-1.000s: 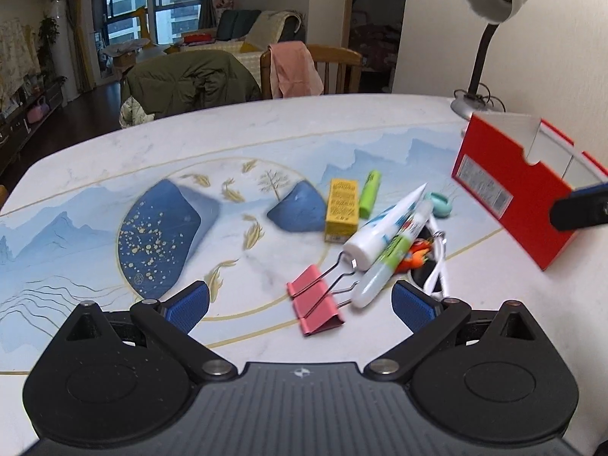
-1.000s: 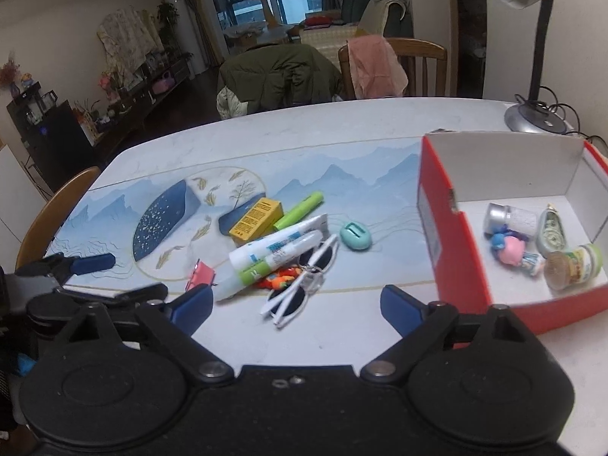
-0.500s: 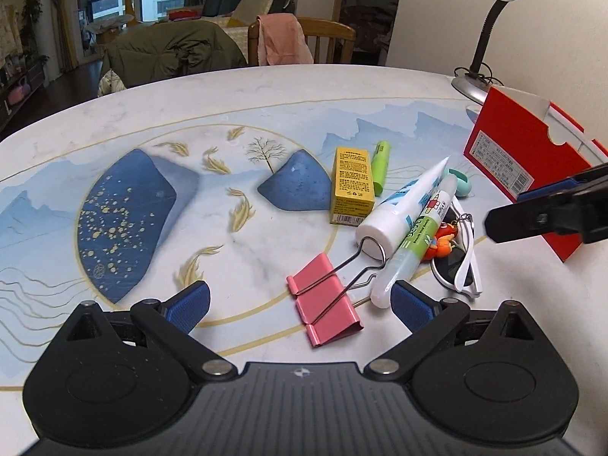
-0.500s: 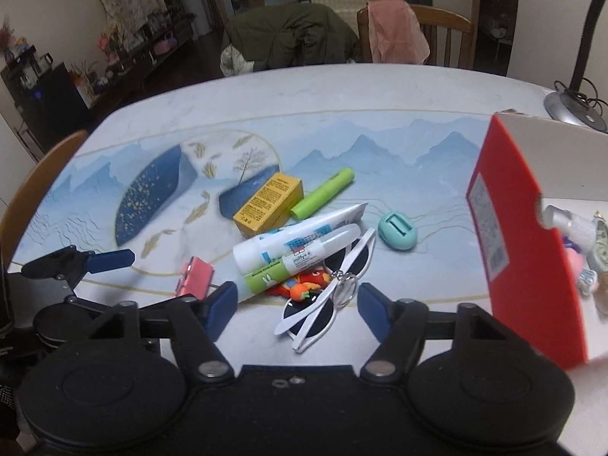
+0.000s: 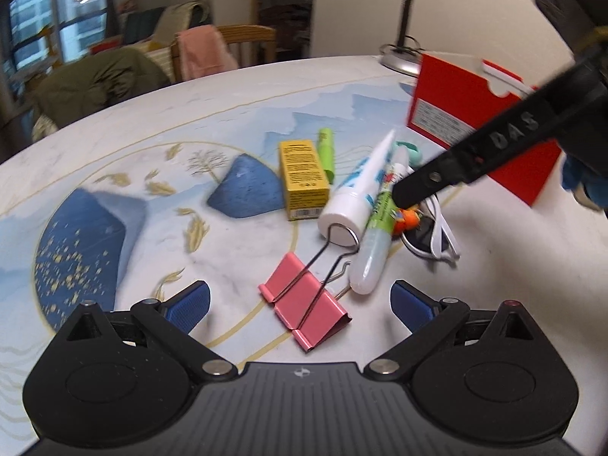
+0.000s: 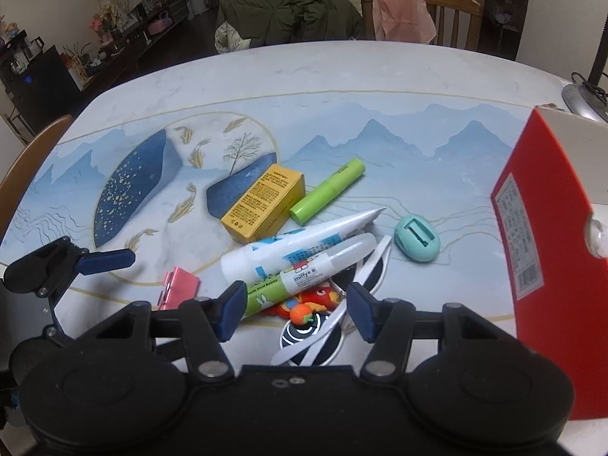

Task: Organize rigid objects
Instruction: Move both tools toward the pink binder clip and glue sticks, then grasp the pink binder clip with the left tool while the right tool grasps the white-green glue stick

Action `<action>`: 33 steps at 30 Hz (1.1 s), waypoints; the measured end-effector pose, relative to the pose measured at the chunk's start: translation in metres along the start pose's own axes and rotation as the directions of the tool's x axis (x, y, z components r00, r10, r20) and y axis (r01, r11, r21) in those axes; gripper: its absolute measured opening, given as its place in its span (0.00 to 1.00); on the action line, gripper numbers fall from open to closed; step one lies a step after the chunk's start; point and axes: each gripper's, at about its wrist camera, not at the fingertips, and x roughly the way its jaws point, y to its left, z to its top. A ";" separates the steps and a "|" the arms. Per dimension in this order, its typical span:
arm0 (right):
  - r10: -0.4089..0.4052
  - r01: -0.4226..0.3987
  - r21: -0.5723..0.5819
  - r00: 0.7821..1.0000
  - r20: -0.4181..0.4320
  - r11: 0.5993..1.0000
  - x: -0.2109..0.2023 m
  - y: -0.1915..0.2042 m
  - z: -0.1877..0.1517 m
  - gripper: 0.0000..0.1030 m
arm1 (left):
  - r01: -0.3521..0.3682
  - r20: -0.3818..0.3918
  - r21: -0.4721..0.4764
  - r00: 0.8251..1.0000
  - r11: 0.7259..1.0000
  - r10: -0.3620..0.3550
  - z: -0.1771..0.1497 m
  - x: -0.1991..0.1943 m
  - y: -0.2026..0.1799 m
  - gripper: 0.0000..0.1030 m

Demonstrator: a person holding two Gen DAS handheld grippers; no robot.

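My left gripper (image 5: 300, 294) is open and low over the table, with a pink binder clip (image 5: 307, 307) lying between its fingers, untouched. My right gripper (image 6: 296, 306) hangs over a pile, its jaws closing. Between them lie a green-and-white glue tube (image 6: 304, 277), an orange toy (image 6: 304, 307) and white sunglasses (image 6: 315, 334); I see no pad pressing on them. A white-and-blue tube (image 6: 300, 243), a yellow box (image 6: 266, 201), a green stick (image 6: 328, 190) and a teal egg-shaped piece (image 6: 417, 239) lie just beyond. The red box (image 6: 543, 228) stands at the right.
A desk lamp (image 5: 402, 57) stands behind the red box. Chairs draped with clothes (image 6: 399, 11) line the table's far side, and a wooden chair (image 6: 30, 163) stands at the left edge. The printed table top (image 6: 342, 87) is bare beyond the pile.
My right gripper has come down and leftward over the pile and its jaws have narrowed. My left gripper has sunk closer to the binder clip and rolled a little.
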 end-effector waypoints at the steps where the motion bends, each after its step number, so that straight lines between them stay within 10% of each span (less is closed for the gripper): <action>1: 0.000 0.000 0.001 1.000 -0.003 1.000 0.002 0.000 0.002 0.54 | 0.009 0.000 0.022 1.000 1.000 -0.009 0.000 0.001 -0.001 0.99; 26: 0.025 -0.020 0.082 0.998 -0.054 0.996 0.031 -0.005 0.015 0.52 | 0.069 0.037 0.127 0.997 0.990 -0.074 -0.006 0.008 0.005 0.53; 33: 0.068 -0.064 0.105 0.997 -0.039 0.992 0.034 -0.004 0.017 0.14 | 0.043 0.034 0.086 0.998 0.995 -0.046 -0.006 0.006 0.002 0.53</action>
